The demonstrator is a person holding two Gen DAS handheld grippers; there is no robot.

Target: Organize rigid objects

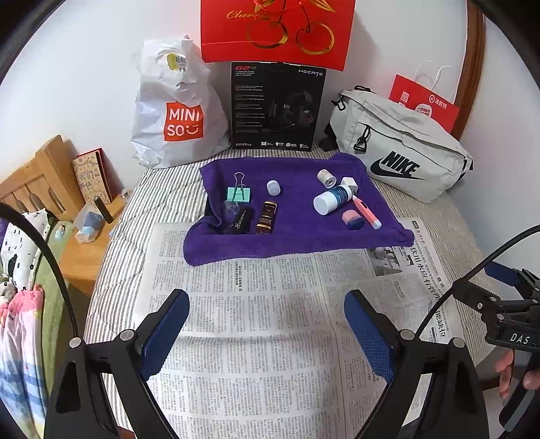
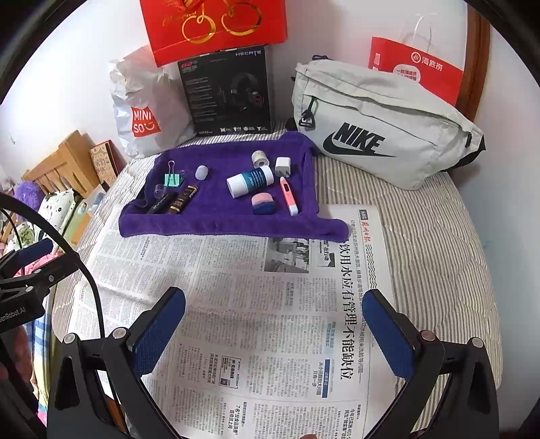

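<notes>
So, small items sit scattered on a purple towel [image 1: 290,216] at the far end of a newspaper [image 1: 256,324] on a striped bed. L side of towel: green binder clip [image 1: 240,193], clear cap [image 1: 232,206] touching it, black tube [image 1: 240,222] & brown bottle [image 1: 266,217] side by side. The tube's near end sinks into a towel fold; label hard to read. Mid: pale cap [image 1: 273,187]. R side: tape roll [image 1: 326,178], white plug [image 1: 349,184] partly behind a blue-white bottle [image 1: 332,199] lying on its side, pink pen [image 1: 367,213], pink-blue eraser [image 1: 352,219].

Left gripper [image 1: 266,314] hangs over the newspaper w/ fingers wide apart, holding nothing. Right gripper [image 2: 273,314] same: spread, nothing between. Both well short of the towel.

Behind: white shopping bag [image 1: 175,108], black box [image 1: 276,108], red gift bag [image 1: 276,30] cut off at top, grey waist bag [image 1: 398,141].
</notes>
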